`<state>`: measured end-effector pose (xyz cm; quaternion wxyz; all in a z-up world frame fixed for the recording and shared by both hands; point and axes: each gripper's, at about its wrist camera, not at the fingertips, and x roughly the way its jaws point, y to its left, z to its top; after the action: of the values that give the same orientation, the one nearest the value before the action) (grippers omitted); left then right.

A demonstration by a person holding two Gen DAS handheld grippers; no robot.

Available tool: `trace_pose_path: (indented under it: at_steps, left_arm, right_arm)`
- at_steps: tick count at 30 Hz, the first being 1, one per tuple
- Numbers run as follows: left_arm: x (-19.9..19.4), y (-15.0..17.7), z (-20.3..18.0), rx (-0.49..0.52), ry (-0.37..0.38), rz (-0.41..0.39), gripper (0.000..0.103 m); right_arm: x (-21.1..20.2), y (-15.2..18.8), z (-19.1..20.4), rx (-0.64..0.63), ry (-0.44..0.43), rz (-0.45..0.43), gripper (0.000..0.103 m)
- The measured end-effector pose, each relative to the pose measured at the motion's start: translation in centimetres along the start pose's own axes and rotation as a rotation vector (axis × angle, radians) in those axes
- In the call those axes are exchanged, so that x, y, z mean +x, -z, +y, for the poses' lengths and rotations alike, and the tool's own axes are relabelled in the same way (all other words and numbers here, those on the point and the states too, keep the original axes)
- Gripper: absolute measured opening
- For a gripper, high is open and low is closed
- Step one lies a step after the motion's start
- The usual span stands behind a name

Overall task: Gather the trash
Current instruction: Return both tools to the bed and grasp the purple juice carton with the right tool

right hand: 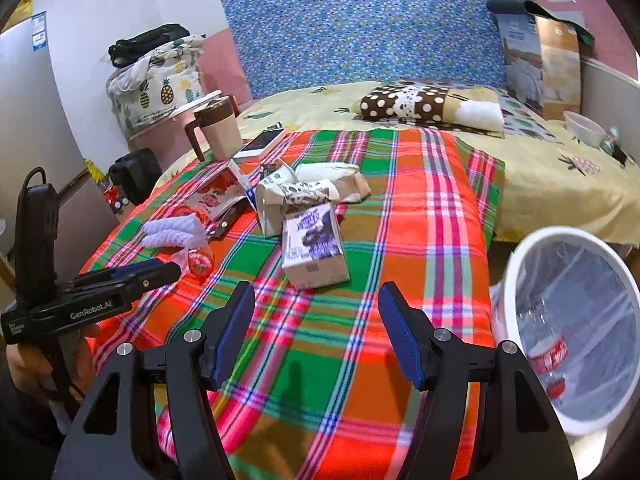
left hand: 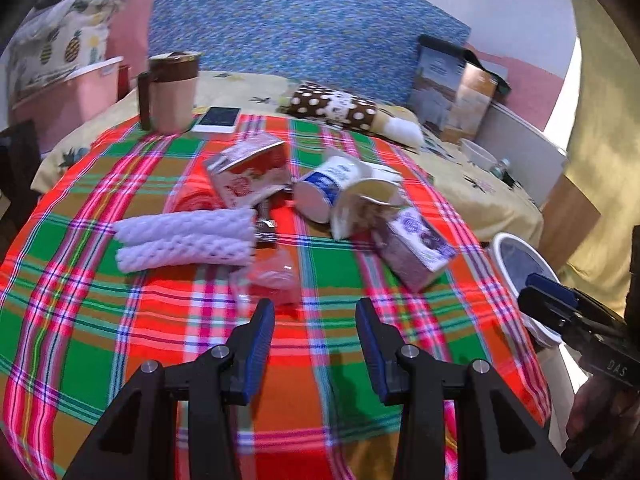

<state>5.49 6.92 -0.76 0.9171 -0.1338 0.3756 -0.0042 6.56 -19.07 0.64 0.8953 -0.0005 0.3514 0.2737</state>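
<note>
Both grippers, left point(left hand: 315, 312) and right point(right hand: 316, 296), hover with jaws apart and empty over the plaid cloth point(right hand: 420, 216); cartons point(right hand: 314, 246), foam point(left hand: 184, 240) and wrappers point(left hand: 272, 276) lie beyond, the bin point(right hand: 516, 264) right

Woven plaid cloth point(right hand: 420, 216), printed paper carton point(right hand: 314, 246), glossy plastic bin point(right hand: 516, 264)

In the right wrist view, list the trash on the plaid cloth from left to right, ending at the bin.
White foam net → red wrapper → purple carton → white bin.
</note>
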Motion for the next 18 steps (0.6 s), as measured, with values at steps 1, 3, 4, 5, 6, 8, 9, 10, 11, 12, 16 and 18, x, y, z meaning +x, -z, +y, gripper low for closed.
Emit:
trace_pose_path:
  at_steps: [1,3,4,5,6,8,9,10,11,12,16,18]
  left_arm:
    - [0.3,-0.1,0.2,-0.008,-0.002,0.005,0.042]
    - [1.0,-0.3,0.7,-0.02,-0.018,0.011,0.042]
    - [1.4,-0.5,1.0,-0.025,-0.027,0.014,0.042]
    - [1.8,-0.6,1.1,-0.033,-0.031,0.02,0.042]
    - [2.1,-0.7,1.4,-0.04,-0.033,0.025,0.042]
    - [2.5,-0.8,1.7,-0.051,-0.039,0.031,0.047]
    - [2.7,-0.8,1.9,-0.059,-0.042,0.029,0.054]
    - [2.8,-0.8,2.2,-0.069,-0.042,0.026,0.057]
    - [2.8,-0.9,2.4,-0.075,-0.042,0.026,0.059]
    - [2.9,-0.9,2.6,-0.082,-0.045,0.028,0.059]
    - [3.6,-1.1,3.1,-0.09,-0.044,0.041,0.059]
    - [4.1,-1.1,3.1,-0.089,-0.046,0.055,0.059]
  right_arm:
    - [0.3,-0.2,0.1,-0.007,0.0,0.0,0.066]
    - [0.9,-0.7,0.3,-0.021,-0.003,0.002,0.066]
    - [1.1,-0.8,0.4,-0.026,-0.002,0.003,0.066]
    - [1.5,-1.0,0.4,-0.033,-0.001,0.006,0.066]
    - [1.7,-1.2,0.4,-0.037,-0.002,0.009,0.066]
    - [2.3,-1.4,0.5,-0.046,-0.004,0.015,0.066]
    - [2.7,-1.5,0.5,-0.051,-0.004,0.018,0.066]
    - [3.0,-1.6,0.6,-0.058,-0.003,0.023,0.066]
    - [3.4,-1.7,0.6,-0.065,0.001,0.028,0.066]
    - [3.8,-1.7,0.6,-0.073,0.006,0.034,0.066]
    - [4.8,-2.0,0.8,-0.095,0.009,0.06,0.066]
    - [5.2,-2.0,0.9,-0.108,0.015,0.07,0.066]
